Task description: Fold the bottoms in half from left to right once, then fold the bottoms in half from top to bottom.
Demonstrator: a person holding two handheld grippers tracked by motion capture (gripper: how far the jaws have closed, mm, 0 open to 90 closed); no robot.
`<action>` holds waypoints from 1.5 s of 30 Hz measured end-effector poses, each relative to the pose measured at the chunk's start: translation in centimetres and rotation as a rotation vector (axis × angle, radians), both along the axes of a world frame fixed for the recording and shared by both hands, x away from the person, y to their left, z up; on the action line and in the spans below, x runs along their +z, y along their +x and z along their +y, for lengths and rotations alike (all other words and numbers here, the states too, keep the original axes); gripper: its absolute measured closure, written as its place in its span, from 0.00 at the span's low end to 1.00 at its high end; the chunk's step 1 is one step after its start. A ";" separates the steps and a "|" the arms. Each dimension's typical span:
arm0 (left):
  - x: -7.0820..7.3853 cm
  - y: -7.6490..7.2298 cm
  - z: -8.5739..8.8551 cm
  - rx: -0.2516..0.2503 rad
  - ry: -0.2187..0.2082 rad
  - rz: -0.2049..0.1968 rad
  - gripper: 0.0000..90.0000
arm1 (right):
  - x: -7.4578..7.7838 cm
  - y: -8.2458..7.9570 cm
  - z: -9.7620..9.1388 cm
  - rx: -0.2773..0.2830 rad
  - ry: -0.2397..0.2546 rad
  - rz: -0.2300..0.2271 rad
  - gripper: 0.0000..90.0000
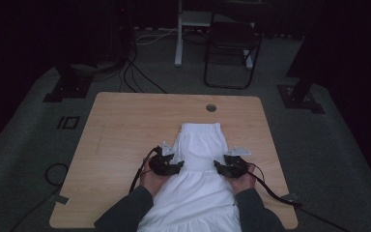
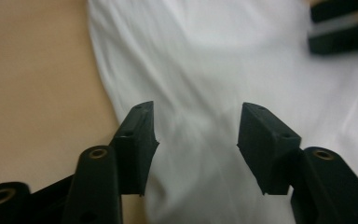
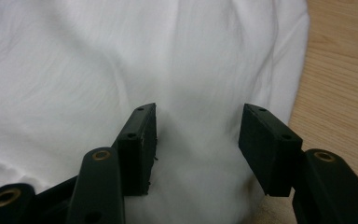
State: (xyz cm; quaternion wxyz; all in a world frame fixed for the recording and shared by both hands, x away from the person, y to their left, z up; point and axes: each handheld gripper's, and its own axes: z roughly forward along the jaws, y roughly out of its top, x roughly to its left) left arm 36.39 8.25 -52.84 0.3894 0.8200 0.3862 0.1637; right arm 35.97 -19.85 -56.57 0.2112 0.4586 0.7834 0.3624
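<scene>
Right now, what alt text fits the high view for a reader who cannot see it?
A white garment lies flat on a wooden table, with the left claw and right claw open at its two side edges. A person's sleeved forearms enter from the bottom; beyond the table is a dark room.

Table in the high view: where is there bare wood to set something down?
The table is bare along its left side and across the far edge by the round hole. A narrower strip runs right of the white garment. The near middle is crowded: garment, left gripper, right gripper.
</scene>
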 end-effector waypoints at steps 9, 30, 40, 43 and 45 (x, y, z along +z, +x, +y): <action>2.2 5.4 -1.3 -0.058 0.006 -0.012 0.44 | -0.1 0.0 0.0 0.005 0.001 -0.007 0.51; -2.4 8.6 -2.0 -0.036 0.026 0.086 0.35 | 3.1 1.8 -1.6 0.030 0.046 -0.024 0.37; -2.6 8.5 -2.3 -0.032 0.024 0.067 0.34 | 2.3 8.2 -0.5 -0.038 0.040 0.066 0.27; -2.6 8.5 -2.3 -0.035 0.035 0.059 0.34 | 1.6 9.0 0.0 -0.049 0.020 0.097 0.23; -2.6 8.4 -2.4 -0.035 0.040 0.054 0.34 | 1.2 9.3 0.1 -0.062 0.010 0.105 0.23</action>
